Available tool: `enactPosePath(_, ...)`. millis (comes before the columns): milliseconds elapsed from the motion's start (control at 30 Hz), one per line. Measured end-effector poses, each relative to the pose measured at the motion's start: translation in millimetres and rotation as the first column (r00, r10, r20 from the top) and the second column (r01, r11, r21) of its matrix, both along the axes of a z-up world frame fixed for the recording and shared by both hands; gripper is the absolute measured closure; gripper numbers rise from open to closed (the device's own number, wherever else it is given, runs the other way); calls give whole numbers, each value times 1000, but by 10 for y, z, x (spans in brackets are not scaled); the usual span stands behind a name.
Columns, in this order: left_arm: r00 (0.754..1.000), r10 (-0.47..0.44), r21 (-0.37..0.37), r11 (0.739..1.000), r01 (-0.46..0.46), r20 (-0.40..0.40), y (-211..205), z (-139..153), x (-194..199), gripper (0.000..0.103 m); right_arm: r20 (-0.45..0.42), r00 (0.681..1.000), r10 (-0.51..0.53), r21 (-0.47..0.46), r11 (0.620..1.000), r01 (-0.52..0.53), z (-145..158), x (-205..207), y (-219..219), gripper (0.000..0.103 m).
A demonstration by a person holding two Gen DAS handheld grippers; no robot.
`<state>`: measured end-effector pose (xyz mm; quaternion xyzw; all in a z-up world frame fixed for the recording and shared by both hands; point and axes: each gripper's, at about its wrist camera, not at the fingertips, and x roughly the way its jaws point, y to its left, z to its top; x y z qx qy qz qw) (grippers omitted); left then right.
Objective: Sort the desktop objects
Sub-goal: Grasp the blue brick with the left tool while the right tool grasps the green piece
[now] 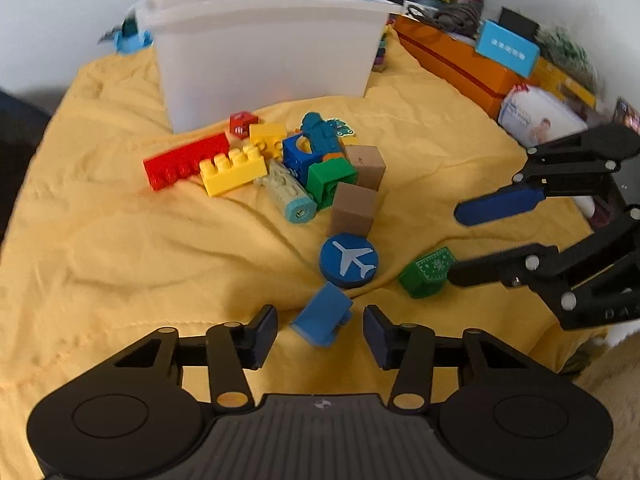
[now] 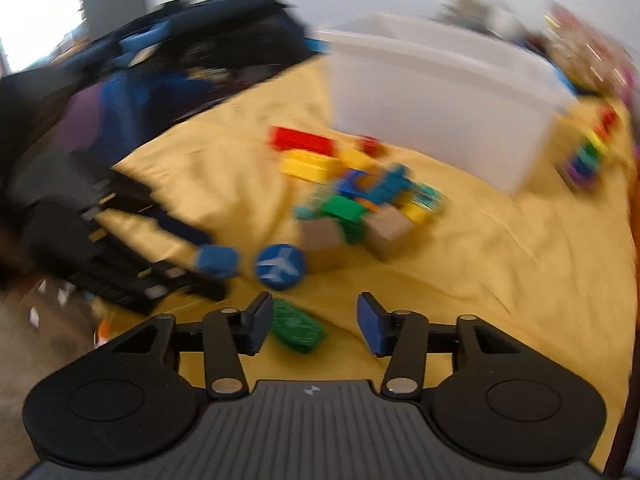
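Left gripper [image 1: 320, 330] spread, light-blue block [image 1: 323, 314] between pads, not yet pinched. Right gripper [image 2: 310, 324] spread, straddling green block [image 2: 296, 326], one pad touching or just beside it; blurred view, contact unclear. Both blocks on yellow cloth [image 1: 120, 260], airplane disc [image 1: 349, 261] between them, toy pile [image 1: 272, 164] beyond, white bin [image 1: 264, 52] behind. Step in hand, by appearance: grasping. Next move calls for closing pads, then carrying to bin.
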<state>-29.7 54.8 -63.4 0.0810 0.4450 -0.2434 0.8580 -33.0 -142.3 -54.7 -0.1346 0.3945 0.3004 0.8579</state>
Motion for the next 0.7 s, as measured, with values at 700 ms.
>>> enactPosePath(700, 948, -311, 200, 935, 292, 71, -355, -107, -17, 81, -78, 996, 48, -21, 999, -50, -260, 276, 129, 78)
